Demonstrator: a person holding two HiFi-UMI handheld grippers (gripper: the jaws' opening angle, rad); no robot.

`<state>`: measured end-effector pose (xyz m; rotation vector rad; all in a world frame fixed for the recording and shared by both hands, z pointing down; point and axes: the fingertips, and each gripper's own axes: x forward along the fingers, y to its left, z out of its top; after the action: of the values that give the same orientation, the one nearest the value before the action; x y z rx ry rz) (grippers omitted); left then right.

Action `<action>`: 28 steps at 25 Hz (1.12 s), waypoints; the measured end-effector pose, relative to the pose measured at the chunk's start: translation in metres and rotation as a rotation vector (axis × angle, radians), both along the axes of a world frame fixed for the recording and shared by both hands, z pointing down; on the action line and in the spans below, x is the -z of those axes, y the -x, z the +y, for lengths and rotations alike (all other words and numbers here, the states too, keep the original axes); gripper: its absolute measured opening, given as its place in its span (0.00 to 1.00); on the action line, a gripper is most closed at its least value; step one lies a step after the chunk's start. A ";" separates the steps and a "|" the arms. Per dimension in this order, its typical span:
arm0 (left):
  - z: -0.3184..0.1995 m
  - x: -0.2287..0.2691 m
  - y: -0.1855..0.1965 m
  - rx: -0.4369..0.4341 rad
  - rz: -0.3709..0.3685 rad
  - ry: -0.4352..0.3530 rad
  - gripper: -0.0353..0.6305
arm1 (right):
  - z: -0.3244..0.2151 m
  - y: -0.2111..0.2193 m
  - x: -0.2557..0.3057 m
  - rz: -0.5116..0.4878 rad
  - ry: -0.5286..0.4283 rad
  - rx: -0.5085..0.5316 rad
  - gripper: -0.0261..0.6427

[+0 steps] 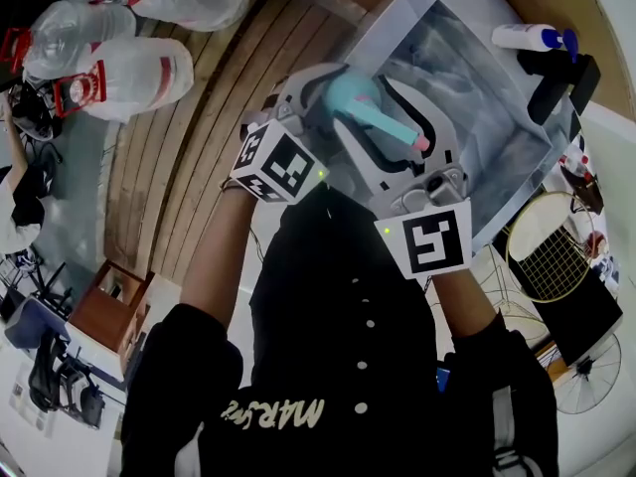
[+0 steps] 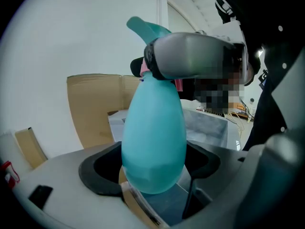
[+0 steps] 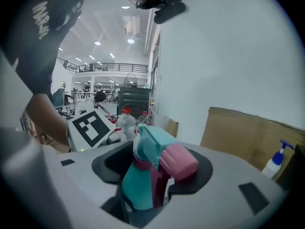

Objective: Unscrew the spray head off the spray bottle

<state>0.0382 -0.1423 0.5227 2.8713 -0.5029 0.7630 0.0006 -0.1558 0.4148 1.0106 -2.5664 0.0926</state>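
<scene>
Over grey tabletop (image 1: 477, 58), our left gripper (image 2: 152, 173) clamps the teal egg-shaped spray bottle (image 2: 153, 137). We've our right gripper (image 3: 152, 175) loose round its teal-and-pink spray head (image 3: 157, 151)

Grey table (image 1: 517, 137): white pump bottle (image 1: 525, 36), black block (image 1: 562, 79) near far edge. Plank floor (image 1: 199, 157): clear jugs (image 1: 134, 73).

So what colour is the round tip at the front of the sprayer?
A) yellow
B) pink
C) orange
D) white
B: the nozzle at the front of the spray head is pink, and the spray bottle under it is teal.
</scene>
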 end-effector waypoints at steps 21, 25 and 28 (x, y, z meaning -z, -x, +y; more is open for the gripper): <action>0.005 -0.001 0.000 -0.096 0.016 -0.009 0.66 | 0.022 0.013 0.004 0.001 0.055 0.692 0.28; 0.005 -0.001 0.000 -0.098 0.009 -0.009 0.66 | 0.019 0.012 0.011 -0.028 0.064 0.677 0.28; 0.004 -0.001 0.001 -0.090 0.006 -0.008 0.66 | 0.015 0.011 0.022 -0.067 0.078 0.640 0.28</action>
<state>0.0375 -0.1378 0.5233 2.9205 -0.3786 0.7673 -0.0104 -0.1412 0.3928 0.1286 -2.7890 0.0517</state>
